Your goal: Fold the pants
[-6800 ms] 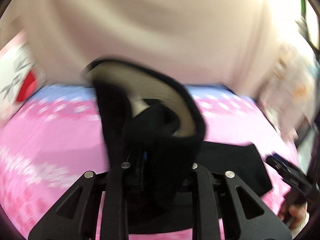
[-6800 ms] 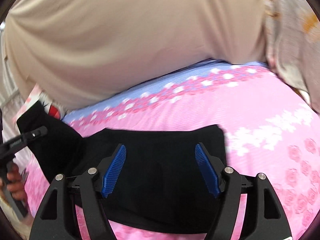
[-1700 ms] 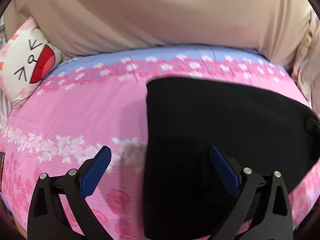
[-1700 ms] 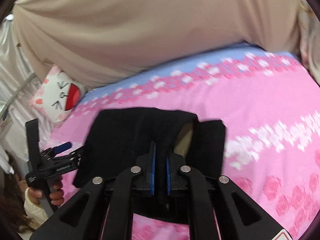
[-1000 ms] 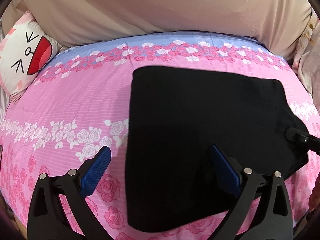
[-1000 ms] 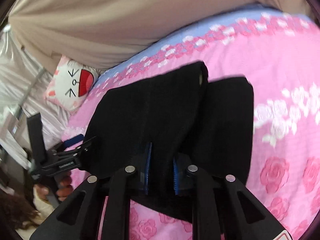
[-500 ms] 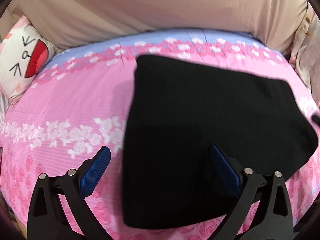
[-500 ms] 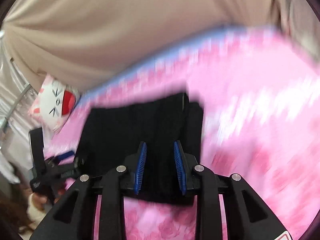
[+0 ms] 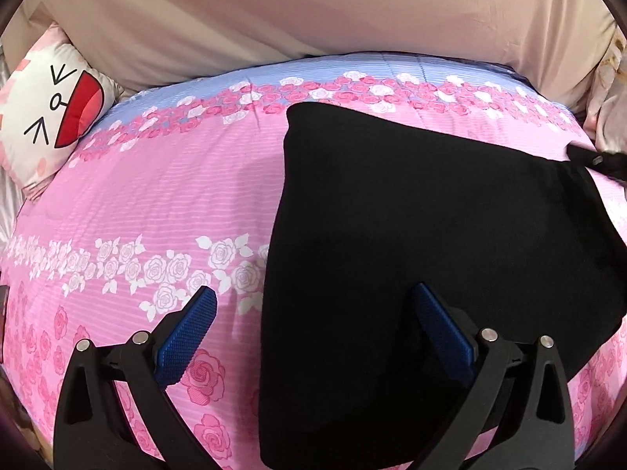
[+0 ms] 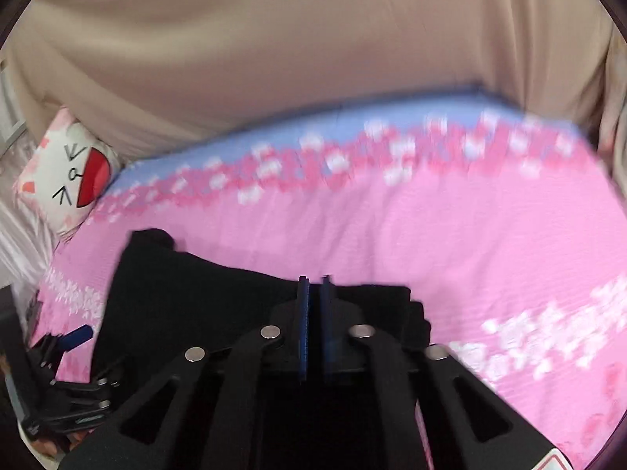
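One bed fills both views — pink rose-print bedspread [image 9: 164, 196] with a blue band along the far edge, beige curtain [image 9: 313, 11] hanging behind it. White cartoon-face pillow [image 9: 51, 113] at the far left corner of the bed.

Black pants [image 9: 411, 254] lie on the right half of the spread in the left wrist view, folded into a broad flat panel, left edge straight, near corner reaching the bottom of frame.

Left gripper [image 9: 313, 325] released: blue pads spread wide, one finger over bare bedspread, the other over the pants, nothing between them.

Right gripper [image 10: 314, 297] — blue pads nearly together, a narrow slit between them, at the pants' right-hand edge. View is motion-blurred; cannot tell whether cloth sits in that slit. Its tip [image 9: 595, 160] shows at the pants' far right corner in the left wrist view.
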The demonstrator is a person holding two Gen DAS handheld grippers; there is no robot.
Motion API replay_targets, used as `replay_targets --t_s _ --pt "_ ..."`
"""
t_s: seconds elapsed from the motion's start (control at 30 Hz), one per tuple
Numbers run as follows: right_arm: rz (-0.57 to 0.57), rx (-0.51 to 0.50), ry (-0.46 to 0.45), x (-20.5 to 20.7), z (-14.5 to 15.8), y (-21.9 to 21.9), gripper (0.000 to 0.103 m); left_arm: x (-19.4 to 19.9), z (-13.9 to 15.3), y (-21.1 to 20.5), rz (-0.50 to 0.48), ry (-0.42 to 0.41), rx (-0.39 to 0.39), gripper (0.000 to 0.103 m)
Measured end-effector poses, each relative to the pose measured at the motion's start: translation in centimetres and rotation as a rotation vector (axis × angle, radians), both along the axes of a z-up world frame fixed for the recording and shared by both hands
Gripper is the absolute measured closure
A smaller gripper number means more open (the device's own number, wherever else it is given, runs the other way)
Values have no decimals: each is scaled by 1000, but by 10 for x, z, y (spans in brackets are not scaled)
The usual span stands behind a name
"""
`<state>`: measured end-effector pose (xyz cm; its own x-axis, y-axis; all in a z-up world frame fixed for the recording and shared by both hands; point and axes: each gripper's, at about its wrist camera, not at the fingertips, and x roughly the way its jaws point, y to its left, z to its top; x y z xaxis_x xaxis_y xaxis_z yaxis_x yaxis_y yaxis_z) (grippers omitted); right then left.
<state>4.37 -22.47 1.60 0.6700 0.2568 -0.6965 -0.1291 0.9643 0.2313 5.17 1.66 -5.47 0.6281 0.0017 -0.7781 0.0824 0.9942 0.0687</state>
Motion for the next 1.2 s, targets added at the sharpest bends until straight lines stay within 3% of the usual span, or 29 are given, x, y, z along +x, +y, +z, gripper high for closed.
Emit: replay_targets --t_s 0.07,0.13,0.2,0.33,0.47,0.6,0.7,0.73,0.8,0.83,0.87,0.97,1.03,1.07,1.13,1.2 --pt "26 -26 8 -7 -4 7 93 0 -1 0 -1 3 -7 5" --pt "-7 -104 76 3 -28 8 98 1 -1 -1 -5 3 -9 5" --pt "-38 -43 76 -6 -34 -2 98 1 0 0 -4 8 -9 5" --pt "-35 30 10 -46 -8 -6 92 -2 2 3 -11 15 -20 5" --pt "3 -7 10 -80 -7 1 92 -3 0 5 -11 24 -30 5" --pt "26 -86 56 -106 -35 8 99 -8 -1 6 -21 22 -32 5" --pt "-1 0 57 -114 -31 -6 99 -13 1 12 -25 23 -47 5" --pt "-7 16 51 -118 -25 -9 95 -17 4 15 -26 23 -56 6" --pt "-37 7 36 -127 -16 -16 66 -29 11 24 -50 23 -100 6" --pt "-58 -4 36 -131 -14 -20 40 -34 14 30 -65 29 -132 6" --pt "-80 -13 37 -135 -13 -24 33 -39 14 37 -76 44 -175 5" --pt "-79 88 81 -141 -24 -40 27 -41 6 57 -91 119 -325 5" --pt "-68 259 157 -139 -43 -52 27 -33 -12 70 -64 191 -436 5" --pt "-59 335 192 -138 -53 -56 27 -30 -19 73 -47 214 -469 5" --pt "-65 455 265 -133 -76 -60 25 -29 -21 76 -32 175 -508 5" --pt "-58 531 230 -135 -79 -61 20 -22 -23 73 -49 185 -531 5"
